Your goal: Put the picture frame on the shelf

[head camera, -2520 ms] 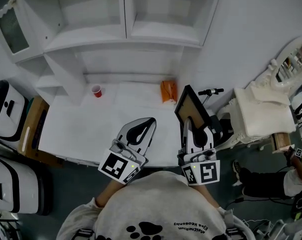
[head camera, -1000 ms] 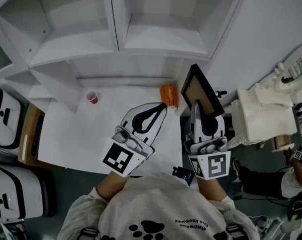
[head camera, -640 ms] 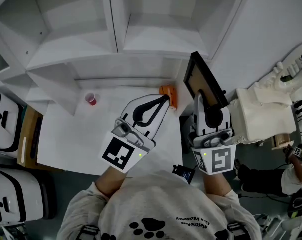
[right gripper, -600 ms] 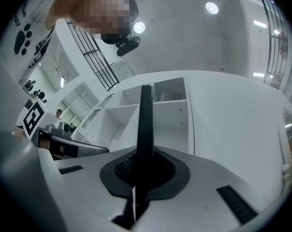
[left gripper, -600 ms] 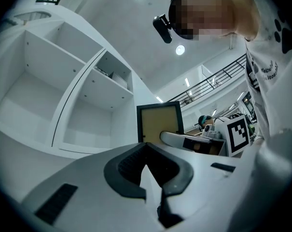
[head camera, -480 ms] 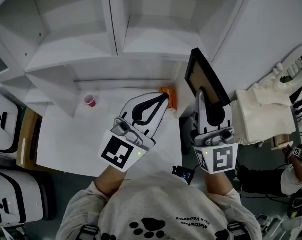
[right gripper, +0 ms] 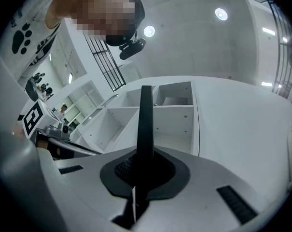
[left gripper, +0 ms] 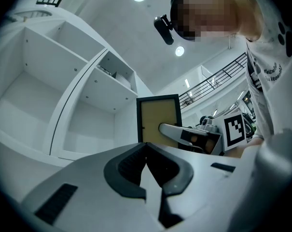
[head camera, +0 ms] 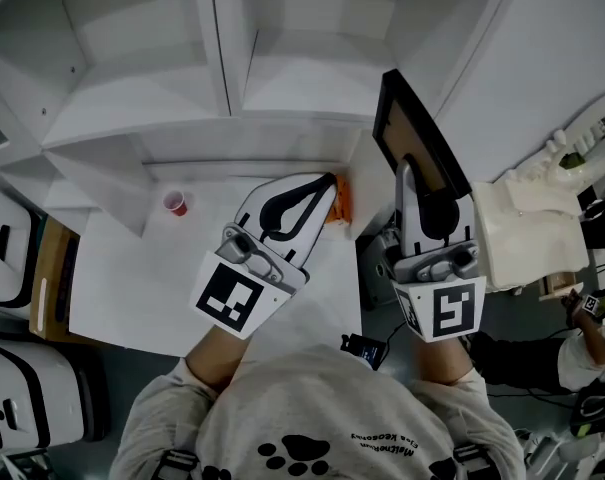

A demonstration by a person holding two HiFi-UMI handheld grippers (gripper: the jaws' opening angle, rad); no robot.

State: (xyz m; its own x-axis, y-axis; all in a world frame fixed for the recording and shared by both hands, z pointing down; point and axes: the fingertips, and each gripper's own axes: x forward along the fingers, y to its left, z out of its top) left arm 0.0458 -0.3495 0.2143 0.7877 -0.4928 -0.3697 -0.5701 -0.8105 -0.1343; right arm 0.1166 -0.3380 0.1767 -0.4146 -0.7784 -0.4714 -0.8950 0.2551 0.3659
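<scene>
my right gripper point(head camera: 407, 173) clamps the picture frame point(head camera: 419, 140) by its lower rim, upper right of centre, short of the shelf point(head camera: 302, 78); it looks stiff, light, probably fragile. left gripper point(head camera: 317, 193) closed, empty.

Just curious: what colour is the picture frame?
The picture frame is black-edged and tan inside, clearest in the left gripper view.

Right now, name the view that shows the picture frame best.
The left gripper view: the picture frame faces that camera, its black border and tan panel nearly whole. The head view shows it slanted from above. The right gripper view shows only its dark edge, clamped in the right gripper.
</scene>
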